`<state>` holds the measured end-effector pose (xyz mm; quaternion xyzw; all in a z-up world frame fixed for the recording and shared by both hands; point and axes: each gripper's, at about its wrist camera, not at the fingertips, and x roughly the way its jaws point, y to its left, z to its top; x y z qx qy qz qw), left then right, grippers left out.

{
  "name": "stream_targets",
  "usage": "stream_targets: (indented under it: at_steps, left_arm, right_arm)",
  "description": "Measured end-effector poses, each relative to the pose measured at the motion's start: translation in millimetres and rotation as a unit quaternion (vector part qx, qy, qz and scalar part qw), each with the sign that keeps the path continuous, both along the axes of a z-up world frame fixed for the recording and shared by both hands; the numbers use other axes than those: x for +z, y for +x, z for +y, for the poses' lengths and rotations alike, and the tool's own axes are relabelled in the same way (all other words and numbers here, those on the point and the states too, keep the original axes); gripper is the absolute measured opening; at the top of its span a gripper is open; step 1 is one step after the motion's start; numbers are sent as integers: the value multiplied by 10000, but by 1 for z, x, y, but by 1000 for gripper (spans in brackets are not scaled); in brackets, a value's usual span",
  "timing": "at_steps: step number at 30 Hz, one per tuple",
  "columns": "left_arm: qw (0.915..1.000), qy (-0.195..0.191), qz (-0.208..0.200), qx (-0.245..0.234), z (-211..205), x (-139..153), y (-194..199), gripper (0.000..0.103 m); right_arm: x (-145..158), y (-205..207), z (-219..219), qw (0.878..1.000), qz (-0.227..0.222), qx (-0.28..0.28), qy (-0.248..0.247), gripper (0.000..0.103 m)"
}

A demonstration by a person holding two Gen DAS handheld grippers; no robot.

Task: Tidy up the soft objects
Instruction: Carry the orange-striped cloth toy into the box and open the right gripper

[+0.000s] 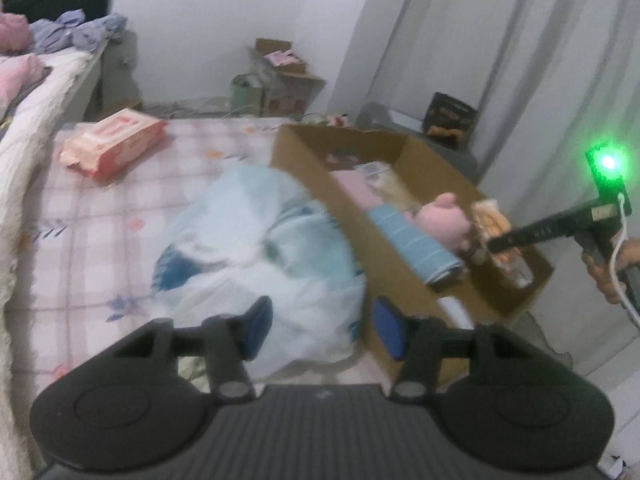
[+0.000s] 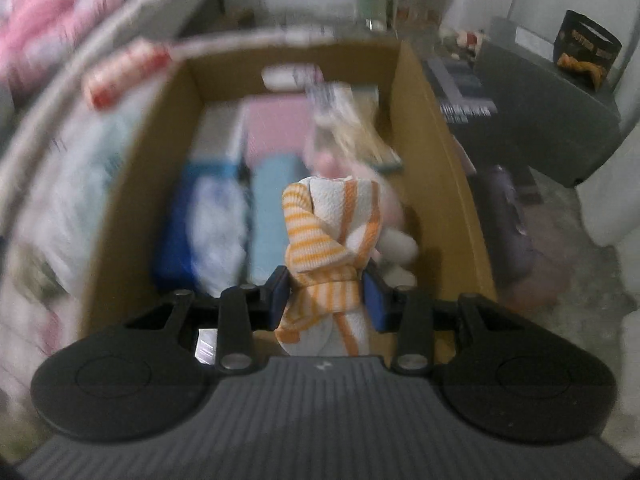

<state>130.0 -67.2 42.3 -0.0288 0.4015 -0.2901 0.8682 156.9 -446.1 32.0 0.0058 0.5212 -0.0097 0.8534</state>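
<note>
The right gripper (image 2: 327, 300) pinches a rolled orange-and-white striped cloth (image 2: 332, 236) between its blue pads, the jaws narrow and pressing on it from both sides. The cloth stands up out of the grip and hangs over the open cardboard box (image 2: 436, 152); whether its far end touches anything inside cannot be told from the blur.

Inside the box, at ten o'clock from the cloth, lies a folded pink piece (image 2: 276, 128). At nine o'clock sits a light blue roll (image 2: 272, 208), and beyond that a blue and white bundle (image 2: 200, 224). A pink plush toy (image 2: 394, 208) shows just behind the cloth at about two o'clock.

The left gripper (image 1: 320, 330) is spread about halfway with nothing between its pads. It hovers over a pale blue and white bag (image 1: 256, 240) that lies on the checked bedsheet (image 1: 80, 240), just beside the box's long wall at nine o'clock from it. In the left wrist view, the box (image 1: 384, 264) sits at about one to two o'clock from that gripper, with the pink plush toy (image 1: 452, 220) and the light blue roll (image 1: 412, 244) visible in it.

At eleven o'clock on the sheet, well apart from the bag, lies a pink pack of wipes (image 1: 114, 146). A hand (image 1: 616, 268) at three o'clock holds the right gripper's handle, which shows a green light (image 1: 608, 162).
</note>
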Motion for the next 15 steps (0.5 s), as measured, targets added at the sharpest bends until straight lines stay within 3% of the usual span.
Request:
stream_targets:
  at_steps: [5, 10, 15]
  left_arm:
    - [9995, 40, 99, 293, 24, -8, -1, 58]
    - [9985, 11, 241, 498, 42, -16, -1, 58]
    - [9977, 35, 226, 642, 59, -19, -3, 59]
  right_arm:
    - [-37, 13, 16, 9953, 741, 370, -501, 40]
    - [-56, 25, 17, 9908, 1157, 184, -671, 44]
    - [-42, 25, 19, 9942, 939, 59, -522, 56]
